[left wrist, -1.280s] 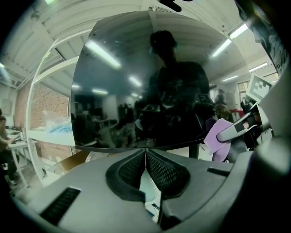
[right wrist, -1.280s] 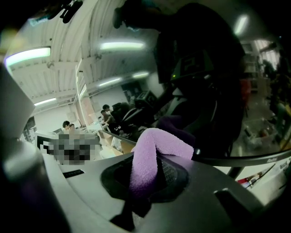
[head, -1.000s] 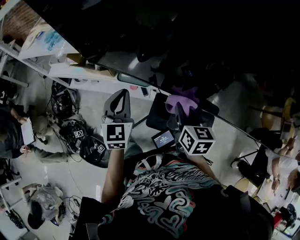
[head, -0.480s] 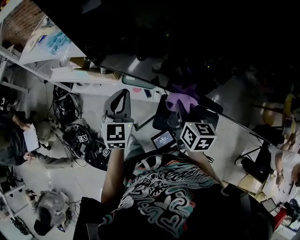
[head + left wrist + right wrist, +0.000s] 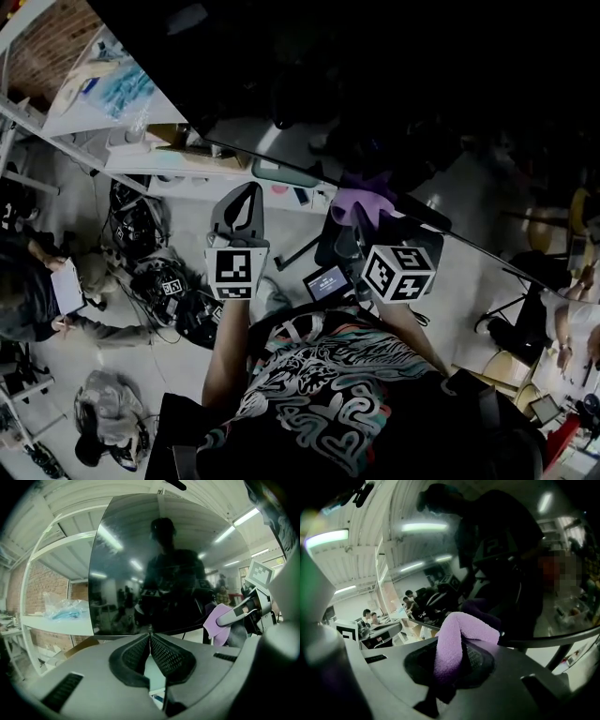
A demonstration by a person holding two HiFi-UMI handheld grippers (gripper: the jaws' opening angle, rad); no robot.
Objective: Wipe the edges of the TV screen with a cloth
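Observation:
The dark, glossy TV screen (image 5: 394, 84) fills the top of the head view, and its lower edge runs down to the right. My right gripper (image 5: 359, 217) is shut on a purple cloth (image 5: 361, 199), which presses against that lower edge. In the right gripper view the cloth (image 5: 457, 637) bulges out from between the pads of the right gripper (image 5: 452, 660), in front of the screen (image 5: 497, 550). My left gripper (image 5: 246, 189) is shut on nothing, a little left of the cloth and just below the edge. From the left gripper (image 5: 150, 637), the screen (image 5: 154, 564) reflects a person, with the cloth (image 5: 216, 623) at right.
A white shelf (image 5: 103, 84) holding a plastic bag stands at upper left. Below it lie tangled cables and gear (image 5: 159, 281), and people sit on the floor at far left (image 5: 37, 291). A small lit display (image 5: 326, 280) shows between my grippers. A chair (image 5: 506, 337) stands at right.
The right gripper with the cloth has drifted slightly right along the screen's lower edge. The head view shifted a little. The left gripper has hardly moved.

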